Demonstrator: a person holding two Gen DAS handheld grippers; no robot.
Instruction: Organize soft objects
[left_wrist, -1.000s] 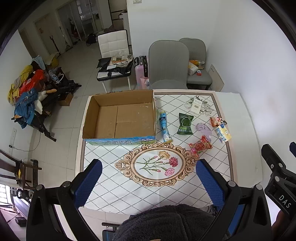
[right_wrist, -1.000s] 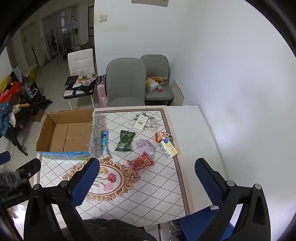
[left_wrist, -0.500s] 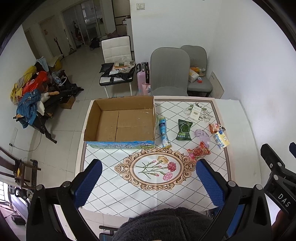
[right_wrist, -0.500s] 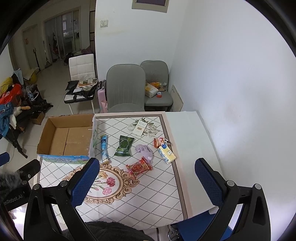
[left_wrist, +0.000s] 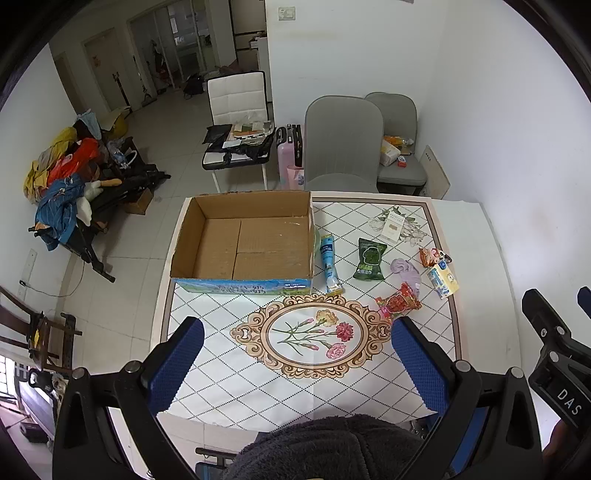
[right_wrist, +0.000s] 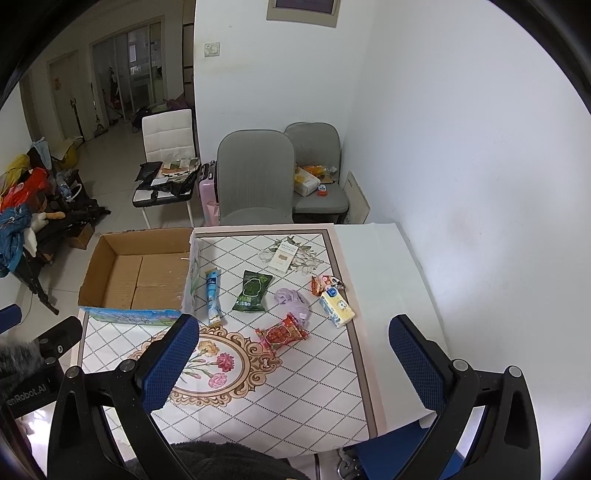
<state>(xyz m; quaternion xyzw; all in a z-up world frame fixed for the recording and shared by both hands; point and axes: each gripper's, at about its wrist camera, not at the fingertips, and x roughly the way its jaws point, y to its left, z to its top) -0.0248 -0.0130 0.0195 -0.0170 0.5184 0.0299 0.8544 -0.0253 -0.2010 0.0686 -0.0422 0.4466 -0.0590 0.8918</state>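
Note:
An open cardboard box (left_wrist: 243, 240) (right_wrist: 136, 273) stands empty at the table's far left. To its right lie a blue tube (left_wrist: 328, 264) (right_wrist: 213, 295), a green packet (left_wrist: 369, 258) (right_wrist: 252, 291), a lilac cloth (left_wrist: 406, 269) (right_wrist: 291, 301), a red packet (left_wrist: 399, 302) (right_wrist: 282, 332), a yellow tissue pack (left_wrist: 443, 278) (right_wrist: 336, 308), a small orange packet (right_wrist: 325, 283) and a white card (right_wrist: 283, 257). My left gripper (left_wrist: 297, 363) and right gripper (right_wrist: 295, 360) are open and empty, high above the table's near side.
The table (left_wrist: 295, 380) carries a floral diamond-pattern cloth. Two grey chairs (left_wrist: 341, 147) stand behind it, a white wall on the right. A white chair (left_wrist: 240, 122) with clutter and a pile of clothes (left_wrist: 62, 184) are on the floor to the left.
Both grippers have risen and pulled back; the table and its objects look smaller and lower in both views. Nothing on the table has moved.

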